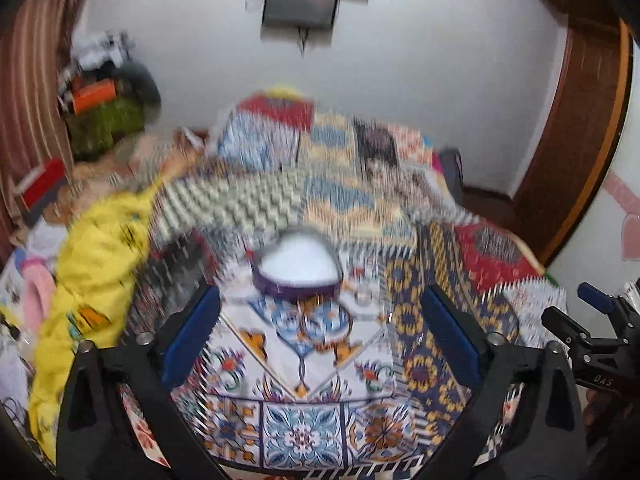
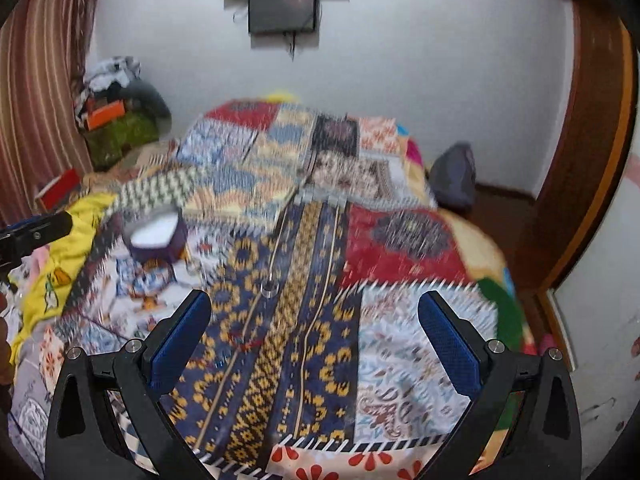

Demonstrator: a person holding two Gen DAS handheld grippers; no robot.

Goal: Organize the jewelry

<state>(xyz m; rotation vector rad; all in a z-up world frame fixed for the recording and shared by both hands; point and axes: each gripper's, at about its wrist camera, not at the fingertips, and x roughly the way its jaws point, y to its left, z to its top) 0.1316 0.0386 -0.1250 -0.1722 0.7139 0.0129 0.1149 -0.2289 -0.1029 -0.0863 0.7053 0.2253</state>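
Both views are motion-blurred; fine detail cannot be resolved.

Left gripper [image 1: 320,336]: jaws spread wide, nothing between them. Its blue pads [image 1: 192,336] frame the lower centre of the left wrist view, above a patchwork quilt [image 1: 300,432] that covers a bed.

Box [image 1: 298,272]: a purple, roughly heart-shaped container with a white interior, lid off or open. It rests on the quilt in the centre of the left wrist view, just beyond the left gripper's fingertips and between their lines. In the right wrist view the box [image 2: 156,238] sits at middle left.

Ring [image 2: 270,289]: a small clear ring-like item lies on the dark blue and yellow quilt panel, centre of the right wrist view, ahead of the right gripper and apart from the box. Its exact kind cannot be told.

Right gripper [image 2: 314,336]: jaws spread wide, empty, low over the quilt. In the left wrist view it appears at the right edge [image 1: 592,320].

Yellow cloth [image 1: 100,272]: bunched at the left of the quilt, left of the box.

Screen [image 2: 284,0]: dark, mounted on the white wall at top centre.
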